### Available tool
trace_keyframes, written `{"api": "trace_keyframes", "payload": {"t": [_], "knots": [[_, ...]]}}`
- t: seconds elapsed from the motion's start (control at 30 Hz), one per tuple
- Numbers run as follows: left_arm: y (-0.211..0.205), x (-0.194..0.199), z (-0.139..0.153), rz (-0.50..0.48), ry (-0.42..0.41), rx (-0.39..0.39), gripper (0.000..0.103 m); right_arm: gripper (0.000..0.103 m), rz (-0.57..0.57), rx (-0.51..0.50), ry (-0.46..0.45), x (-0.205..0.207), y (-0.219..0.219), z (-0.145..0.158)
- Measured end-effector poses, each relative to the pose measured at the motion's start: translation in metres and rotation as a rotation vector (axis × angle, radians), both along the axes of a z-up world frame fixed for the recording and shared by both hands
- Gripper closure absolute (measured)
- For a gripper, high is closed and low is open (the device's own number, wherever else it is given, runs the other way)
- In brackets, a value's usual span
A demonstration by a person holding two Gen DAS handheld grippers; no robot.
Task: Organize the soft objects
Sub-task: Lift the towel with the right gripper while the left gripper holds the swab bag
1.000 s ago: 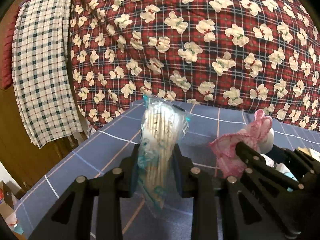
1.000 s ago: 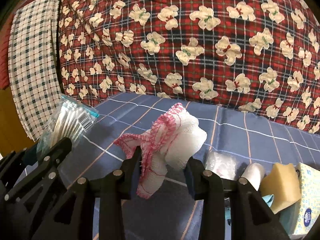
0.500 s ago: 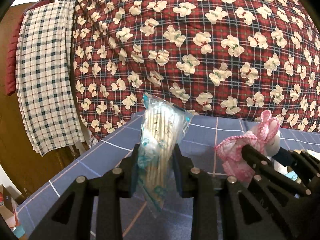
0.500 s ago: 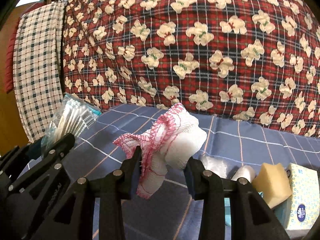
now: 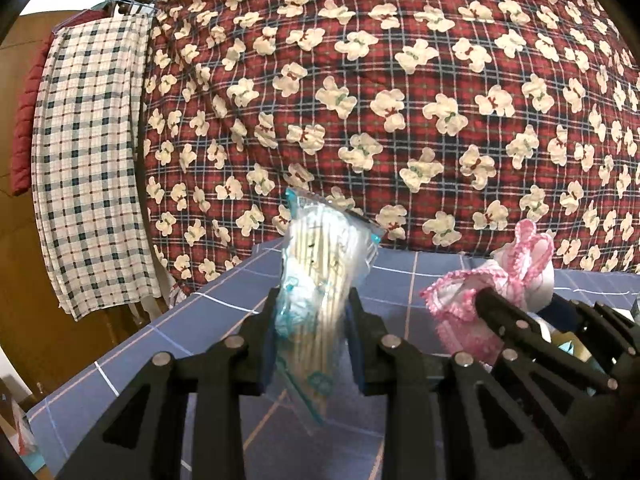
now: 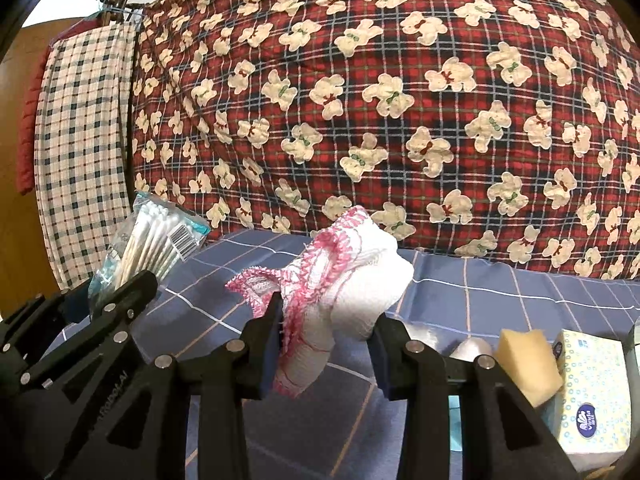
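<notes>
My left gripper [image 5: 312,316] is shut on a clear bag of cotton swabs [image 5: 320,280] with teal print, held upright above the blue checked cloth [image 5: 224,328]. The bag also shows at the left of the right wrist view [image 6: 152,244]. My right gripper [image 6: 324,336] is shut on a white cloth with pink crocheted edging [image 6: 340,292], held above the same blue cloth [image 6: 500,300]. That white and pink cloth shows at the right of the left wrist view [image 5: 500,284], just beside the left gripper.
A yellow sponge [image 6: 524,364] and a tissue box [image 6: 588,396] lie at the lower right, with small white packets [image 6: 472,350] behind the right gripper. A red plaid quilt with bears [image 5: 400,100] rises behind. A checked towel [image 5: 88,160] hangs at the left.
Both grippers have risen and tilted up with their loads still held; more of the quilt and the hanging towel's top shows now.
</notes>
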State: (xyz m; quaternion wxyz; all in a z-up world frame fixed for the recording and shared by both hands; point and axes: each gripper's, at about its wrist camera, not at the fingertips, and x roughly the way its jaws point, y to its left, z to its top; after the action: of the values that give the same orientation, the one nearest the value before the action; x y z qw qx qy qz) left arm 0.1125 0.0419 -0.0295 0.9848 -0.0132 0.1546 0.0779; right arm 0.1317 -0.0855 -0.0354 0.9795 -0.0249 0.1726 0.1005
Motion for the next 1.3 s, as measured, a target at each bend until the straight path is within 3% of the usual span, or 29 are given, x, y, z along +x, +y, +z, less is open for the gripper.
{"api": "trace_keyframes", "payload": {"t": [0.73,1.3], "knots": [[-0.020,-0.021,0.002,-0.051,-0.032,0.003,0.075,0.062,-0.018,0.014,-0.065,-0.034,-0.034,0.005],[-0.042,-0.027,-0.001,-0.103,0.007,-0.031,0.075,0.062,-0.010,0.030,-0.079,-0.052,-0.049,0.006]]}}
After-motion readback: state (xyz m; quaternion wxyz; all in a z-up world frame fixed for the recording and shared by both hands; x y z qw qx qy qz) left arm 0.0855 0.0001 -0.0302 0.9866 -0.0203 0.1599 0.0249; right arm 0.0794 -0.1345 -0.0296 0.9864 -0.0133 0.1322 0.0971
